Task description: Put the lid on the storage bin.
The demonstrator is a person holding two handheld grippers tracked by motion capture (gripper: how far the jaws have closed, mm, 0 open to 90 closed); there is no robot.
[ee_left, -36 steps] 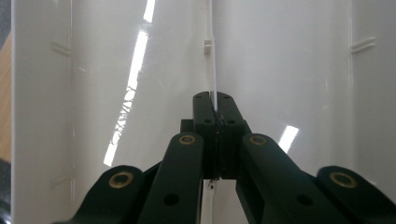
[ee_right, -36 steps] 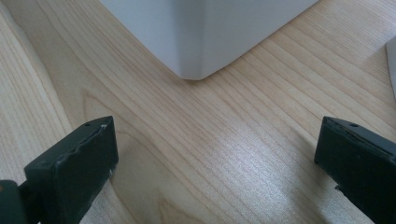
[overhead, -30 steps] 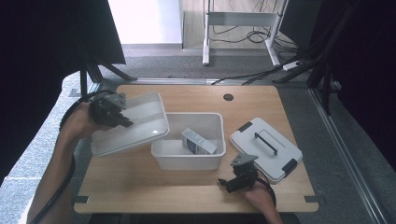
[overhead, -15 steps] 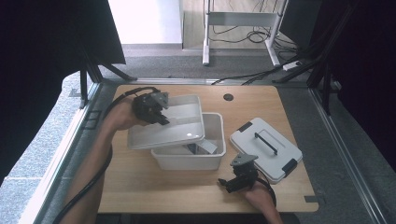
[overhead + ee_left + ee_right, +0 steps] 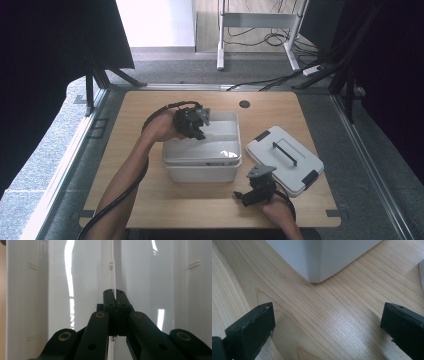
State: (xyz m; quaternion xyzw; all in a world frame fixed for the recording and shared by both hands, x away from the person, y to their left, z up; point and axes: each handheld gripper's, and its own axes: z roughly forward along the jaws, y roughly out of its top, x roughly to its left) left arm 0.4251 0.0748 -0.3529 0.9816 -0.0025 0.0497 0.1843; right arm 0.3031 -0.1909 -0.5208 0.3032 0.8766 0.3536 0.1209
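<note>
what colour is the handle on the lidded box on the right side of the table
Black, on a white lid; the handle of the box shows best in the high view.

The right gripper (image 5: 329,327) hangs over the wooden table (image 5: 342,322) with its two black jaws spread wide and nothing between them, a white bin's (image 5: 322,257) rounded corner just ahead.

white lid (image 5: 210,145) on a white bin (image 5: 202,172); black tongs (image 5: 197,131); pale wood-grain table (image 5: 150,210).
</note>
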